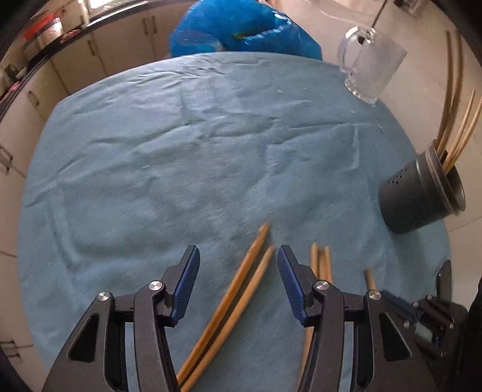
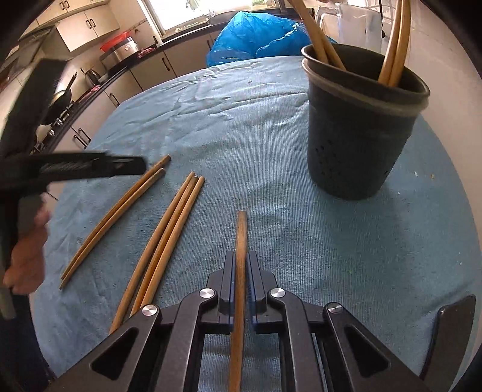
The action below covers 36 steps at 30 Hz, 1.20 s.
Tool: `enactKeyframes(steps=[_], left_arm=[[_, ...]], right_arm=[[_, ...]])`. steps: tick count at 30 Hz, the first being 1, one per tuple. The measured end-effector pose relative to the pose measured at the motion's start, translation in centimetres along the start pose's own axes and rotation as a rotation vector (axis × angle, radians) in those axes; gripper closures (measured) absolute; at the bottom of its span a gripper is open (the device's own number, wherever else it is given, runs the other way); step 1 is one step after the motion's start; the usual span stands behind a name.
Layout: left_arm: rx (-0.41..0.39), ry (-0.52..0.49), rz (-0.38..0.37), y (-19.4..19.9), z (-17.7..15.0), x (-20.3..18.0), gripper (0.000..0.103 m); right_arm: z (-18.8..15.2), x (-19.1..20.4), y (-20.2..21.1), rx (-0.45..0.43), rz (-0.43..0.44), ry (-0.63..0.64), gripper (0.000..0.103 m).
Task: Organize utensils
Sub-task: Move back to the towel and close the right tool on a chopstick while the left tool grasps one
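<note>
Wrinkled blue cloth (image 2: 271,126) covers the round table; kitchen cabinets (image 2: 90,21) at ten o'clock. Right gripper (image 2: 240,271) clamps one brown wooden chopstick (image 2: 241,235); left gripper (image 1: 238,265) gapes empty over a chopstick pair (image 1: 241,286). Dark perforated holder (image 2: 358,135) at one o'clock.

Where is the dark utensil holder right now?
The dark utensil holder stands upright on the blue cloth, ahead-right of the right gripper, several chopsticks already inside; in the left view, far right.
</note>
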<state>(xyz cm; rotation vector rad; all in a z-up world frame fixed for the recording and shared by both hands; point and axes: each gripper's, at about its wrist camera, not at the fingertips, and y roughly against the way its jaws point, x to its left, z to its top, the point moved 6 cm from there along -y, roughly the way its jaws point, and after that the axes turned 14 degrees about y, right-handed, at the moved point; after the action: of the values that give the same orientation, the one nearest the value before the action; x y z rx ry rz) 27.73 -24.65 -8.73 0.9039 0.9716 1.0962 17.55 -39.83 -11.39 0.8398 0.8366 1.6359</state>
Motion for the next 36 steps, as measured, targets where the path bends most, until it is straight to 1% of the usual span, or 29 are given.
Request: enactKeyframes(steps=[4, 5, 6, 9, 14, 16, 17, 18, 19, 22, 26, 28, 33, 36], left_arm=[[0.016, -0.017, 0.066, -2.0, 0.5, -0.5, 0.050], [0.001, -0.022, 0.078, -2.0, 0.6, -0.4, 0.050], [-0.002, -0.022, 0.084, -2.0, 0.6, -0.3, 0.051], [0.004, -0.002, 0.058, -1.8, 0.6, 0.3, 0.051], [-0.016, 0.066, 0.075, -1.2, 0.7, 3.4, 0.051], [-0.028, 0.131, 0.100, -0.6, 0.7, 5.7, 0.051], [-0.027, 0.169, 0.090, -0.3, 0.6, 6.9, 0.052], [-0.024, 0.186, 0.071, 0.0, 0.5, 7.5, 0.052], [-0.016, 0.208, 0.042, 0.4, 0.3, 8.3, 0.052], [-0.009, 0.237, 0.009, 1.1, -0.3, 9.4, 0.052], [-0.010, 0.234, 0.025, 1.1, -0.7, 9.7, 0.054], [-0.012, 0.229, 0.017, 1.3, -0.8, 9.4, 0.054], [-0.007, 0.213, 0.036, 0.5, -0.1, 9.2, 0.054], [-0.014, 0.175, 0.071, 0.1, 0.3, 8.2, 0.055]], right_arm=[[-0.1, 0.0, 0.0, -0.006, 0.013, -0.001, 0.095], [-0.1, 0.0, 0.1, -0.007, 0.013, 0.001, 0.095], [-0.1, -0.1, 0.1, -0.007, 0.015, 0.002, 0.095], [-0.1, 0.0, 0.1, -0.011, 0.019, 0.010, 0.095], [-0.2, -0.1, 0.2, -0.013, 0.024, 0.008, 0.095], [-0.2, -0.1, 0.3, -0.016, 0.027, 0.005, 0.095], [-0.2, -0.2, 0.3, -0.016, 0.027, 0.006, 0.095], [-0.2, -0.2, 0.3, -0.016, 0.027, 0.005, 0.095], [-0.2, -0.2, 0.3, -0.017, 0.027, 0.005, 0.095], [-0.2, -0.2, 0.4, -0.013, 0.022, 0.007, 0.095], [-0.2, -0.1, 0.3, -0.014, 0.014, 0.008, 0.095], [-0.2, -0.1, 0.4, -0.015, 0.017, 0.005, 0.095], [-0.2, -0.1, 0.3, -0.013, 0.016, 0.006, 0.095], [-0.2, 0.0, 0.2, -0.014, 0.016, 0.003, 0.095]])
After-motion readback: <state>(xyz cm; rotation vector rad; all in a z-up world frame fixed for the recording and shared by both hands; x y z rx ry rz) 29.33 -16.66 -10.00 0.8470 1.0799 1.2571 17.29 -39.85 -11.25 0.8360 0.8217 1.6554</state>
